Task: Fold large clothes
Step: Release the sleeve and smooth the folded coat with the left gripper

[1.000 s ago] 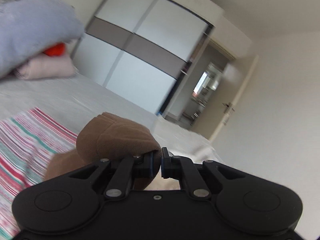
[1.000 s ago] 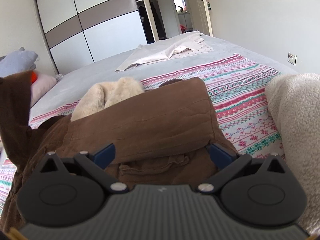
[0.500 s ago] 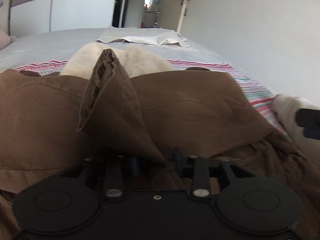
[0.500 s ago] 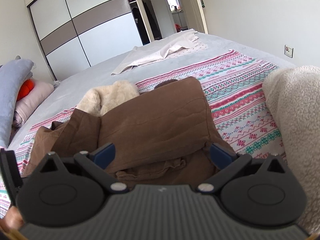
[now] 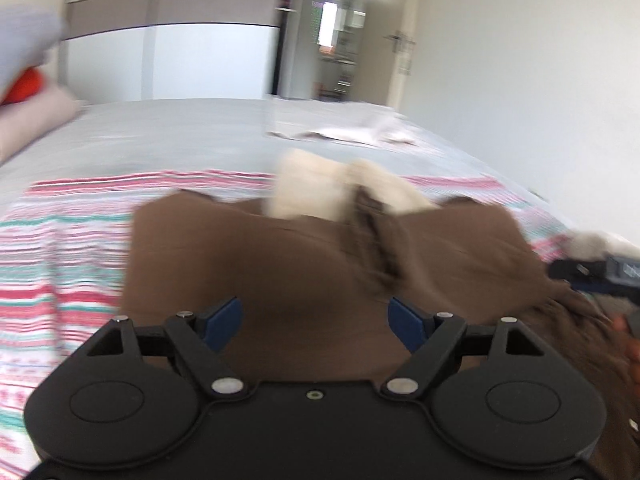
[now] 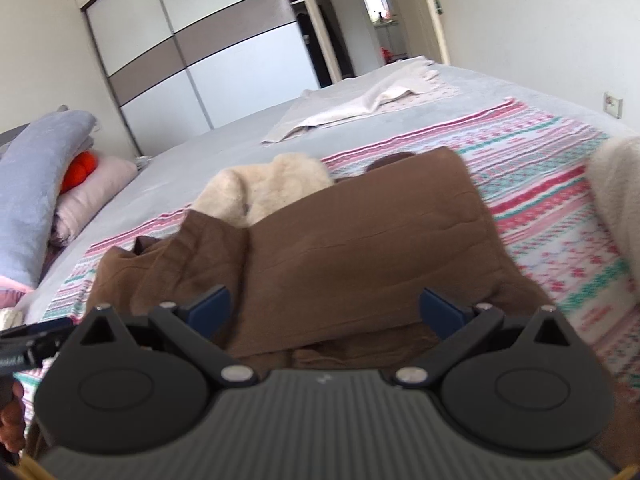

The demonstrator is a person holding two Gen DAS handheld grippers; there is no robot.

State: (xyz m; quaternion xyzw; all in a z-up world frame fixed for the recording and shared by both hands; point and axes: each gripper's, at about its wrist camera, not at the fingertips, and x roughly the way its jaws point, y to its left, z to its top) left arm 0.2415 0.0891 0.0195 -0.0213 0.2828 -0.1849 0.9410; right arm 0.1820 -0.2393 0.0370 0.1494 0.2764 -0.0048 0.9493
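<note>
Pillows: a grey-blue pillow [image 6: 38, 192] leans on a pink one [image 6: 96, 190] at the far left of the bed, with an orange thing [image 6: 80, 166] wedged between them.
Wardrobe: white sliding doors [image 6: 208, 40] with a taupe band, against the far wall.
Blanket: a striped blanket [image 6: 552, 184] in pink, teal and white, spread over the near half of the grey bed [image 6: 208, 148].
Left gripper [image 5: 316, 314]: jaws spread wide and released, holding nothing, with brown cloth showing between the blue tips; this view is blurred.
Coat: a brown coat [image 6: 360, 248] lies folded on the striped blanket, its cream fleece collar [image 6: 264, 192] showing at the far edge and a loose flap bunched at its left.
Right gripper [image 6: 324, 310]: jaws spread wide and released, poised over the near edge of the coat.
Sheet: a white cloth [image 6: 360, 106] lies rumpled at the far right of the bed.
Fleece: a cream fleece piece [image 6: 616, 192] at the right edge.
</note>
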